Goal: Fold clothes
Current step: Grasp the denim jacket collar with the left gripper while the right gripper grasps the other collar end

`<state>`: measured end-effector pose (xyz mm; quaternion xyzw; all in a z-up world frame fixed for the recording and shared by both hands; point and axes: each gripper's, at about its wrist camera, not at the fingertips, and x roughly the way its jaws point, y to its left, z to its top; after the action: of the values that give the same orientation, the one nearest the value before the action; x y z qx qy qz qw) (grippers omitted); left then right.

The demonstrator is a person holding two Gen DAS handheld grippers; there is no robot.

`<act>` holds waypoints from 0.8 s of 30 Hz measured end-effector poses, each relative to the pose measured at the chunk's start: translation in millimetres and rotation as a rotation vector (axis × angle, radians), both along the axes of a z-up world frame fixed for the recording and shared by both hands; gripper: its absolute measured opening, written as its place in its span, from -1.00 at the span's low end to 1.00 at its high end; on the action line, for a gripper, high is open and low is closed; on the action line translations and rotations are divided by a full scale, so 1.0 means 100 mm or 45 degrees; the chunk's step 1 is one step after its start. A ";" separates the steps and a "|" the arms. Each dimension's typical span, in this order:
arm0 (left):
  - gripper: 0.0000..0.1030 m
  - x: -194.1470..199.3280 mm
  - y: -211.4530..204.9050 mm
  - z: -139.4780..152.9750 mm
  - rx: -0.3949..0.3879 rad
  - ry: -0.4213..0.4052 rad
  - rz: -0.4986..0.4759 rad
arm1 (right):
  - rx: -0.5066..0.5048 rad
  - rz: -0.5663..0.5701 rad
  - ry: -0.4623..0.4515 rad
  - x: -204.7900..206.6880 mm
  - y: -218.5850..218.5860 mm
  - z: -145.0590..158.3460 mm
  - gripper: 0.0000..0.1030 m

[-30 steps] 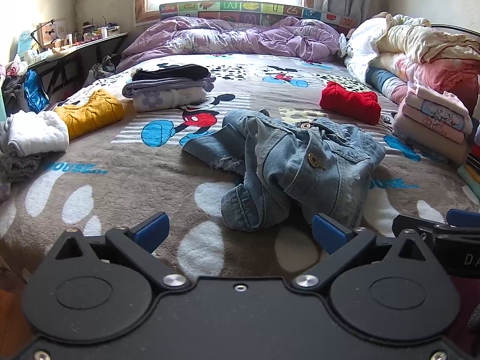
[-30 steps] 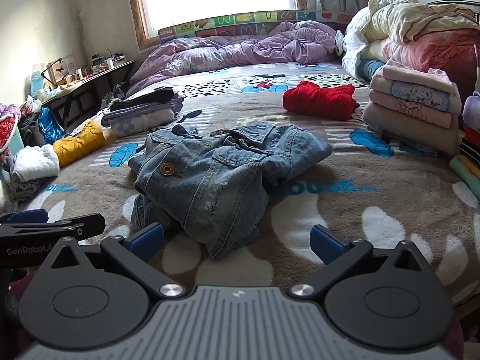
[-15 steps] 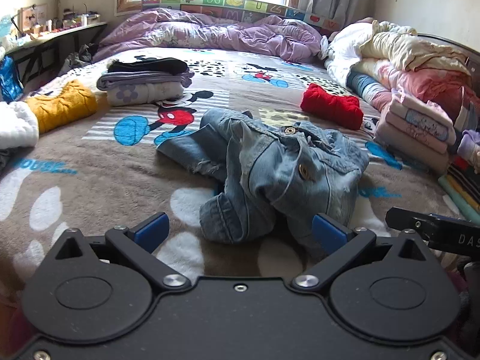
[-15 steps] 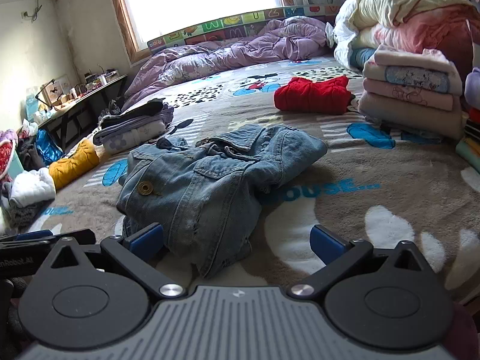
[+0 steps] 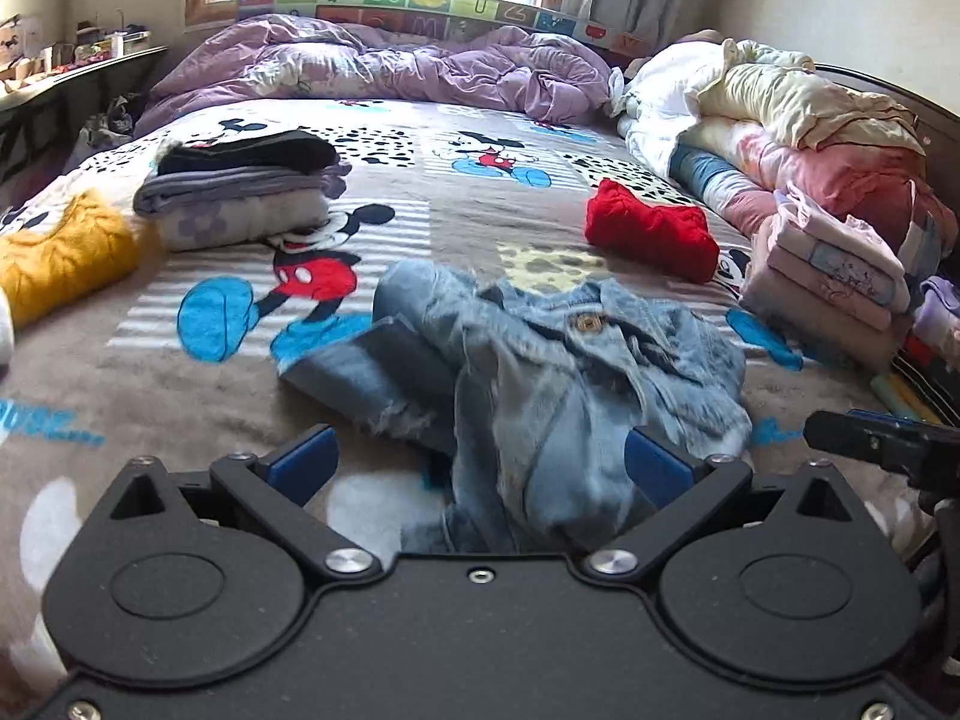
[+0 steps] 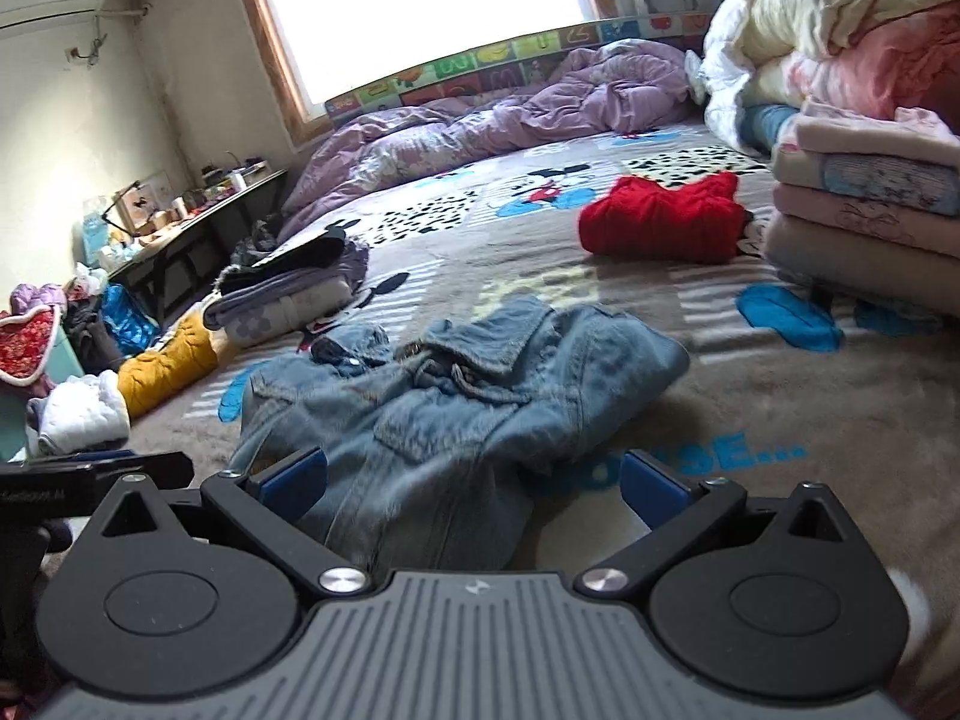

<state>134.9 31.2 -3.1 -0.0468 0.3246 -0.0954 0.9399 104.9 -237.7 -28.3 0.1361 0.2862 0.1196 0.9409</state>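
A crumpled blue denim jacket lies in a heap on the cartoon-print bed cover. My left gripper is open, its blue pads either side of the jacket's near folds, which reach between them. In the right wrist view the same denim jacket spreads just ahead of my right gripper, also open, with the jacket's near edge between its pads. Whether either gripper touches the cloth I cannot tell. Each gripper shows at the edge of the other's view.
Folded clothes lie around: a dark and grey stack, a yellow sweater, a red garment, a pink and cream pile. A purple duvet lies bunched at the bed head. A cluttered desk stands at the left wall.
Both grippers have moved forward and lower toward the denim jacket, which now sits larger and between their pads. The jacket itself lies as before. Both stay open.
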 end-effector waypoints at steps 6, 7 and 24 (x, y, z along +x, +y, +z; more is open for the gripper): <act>0.99 0.41 -0.06 0.06 0.113 -0.011 -0.042 | 0.007 0.088 0.056 0.35 -0.14 0.01 1.00; 0.99 0.49 -0.06 0.07 0.116 -0.009 -0.057 | -0.004 0.100 0.065 0.42 -0.15 0.01 1.00; 0.88 1.89 0.05 -0.03 0.173 0.155 -0.275 | -0.134 0.133 0.054 1.38 -0.48 -0.05 0.97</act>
<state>324.4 36.2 -5.9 0.0463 0.3898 -0.1709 0.9037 242.8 -285.4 -32.8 0.0739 0.3186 0.1503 0.9330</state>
